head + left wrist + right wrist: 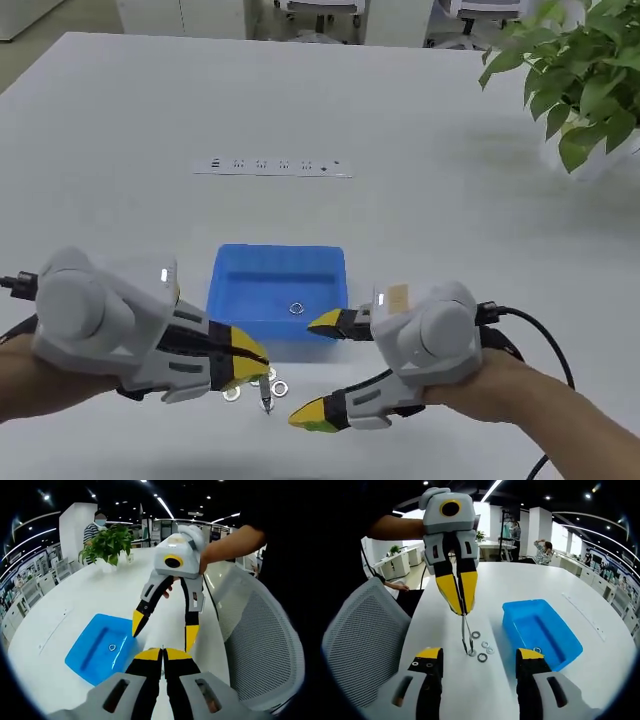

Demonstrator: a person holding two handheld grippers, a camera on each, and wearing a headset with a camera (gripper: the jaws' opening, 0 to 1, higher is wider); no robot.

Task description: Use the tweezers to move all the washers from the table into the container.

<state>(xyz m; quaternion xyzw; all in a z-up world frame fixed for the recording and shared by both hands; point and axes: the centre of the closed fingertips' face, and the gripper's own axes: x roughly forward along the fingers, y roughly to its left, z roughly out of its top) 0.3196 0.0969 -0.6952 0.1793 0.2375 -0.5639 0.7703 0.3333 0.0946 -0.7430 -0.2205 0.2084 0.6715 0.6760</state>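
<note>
**Tweezers down among the washers**

The white table [420,200] ran wide under office lights, with a plant [585,80] at its far right and the blue container [280,275] just ahead of me. My left gripper [255,362] was clenched on the tweezers [465,635], its jaws pressed together. My right gripper [318,368] hung released, jaws spread wide, near the container's front wall.

In the head view my left gripper hid part of the washers [482,657], and I could make out three beside the tweezers' tip. The right gripper view laid the cluster open. It gave five washers on the table in front of the container, one of them at the tweezers' tips. Whether that one was pinched I could not tell.

A single washer [296,308] lay inside the container, plain in the head view and the left gripper view. The left gripper view also gave me the right gripper's spread jaws head-on, above the container's near corner.
</note>
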